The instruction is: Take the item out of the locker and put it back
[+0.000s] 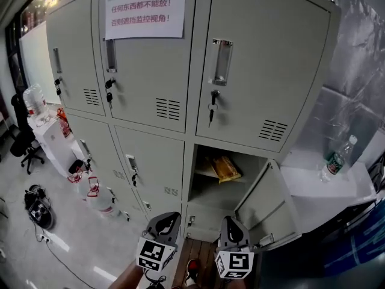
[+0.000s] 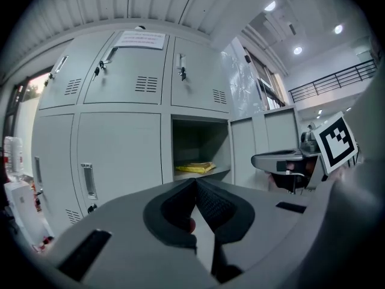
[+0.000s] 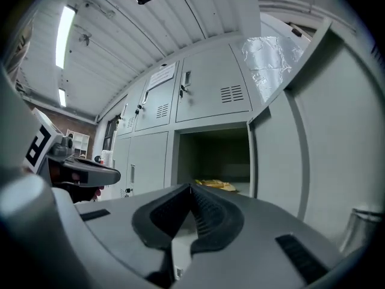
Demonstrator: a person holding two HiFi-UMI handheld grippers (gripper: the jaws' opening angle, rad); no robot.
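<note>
A flat yellow packet (image 1: 224,168) lies on the shelf of the open locker compartment (image 1: 207,194) in the lower row. The compartment's door (image 1: 264,206) is swung out to the right. Both grippers are low in the head view, in front of the locker and apart from it. My left gripper (image 1: 165,224) is shut with nothing in it; in its own view the jaws (image 2: 195,182) meet below the yellow packet (image 2: 195,167). My right gripper (image 1: 231,227) is shut and empty too, its tips (image 3: 191,188) pointing level at the packet (image 3: 216,185) beside the door (image 3: 277,155).
The other locker doors are closed, with keys hanging in their locks, and a paper notice (image 1: 145,8) is stuck on the top row. A plastic bottle (image 1: 337,158) stands on a white table at the right. Water jugs (image 1: 93,191) and an office chair (image 1: 24,143) are at the left.
</note>
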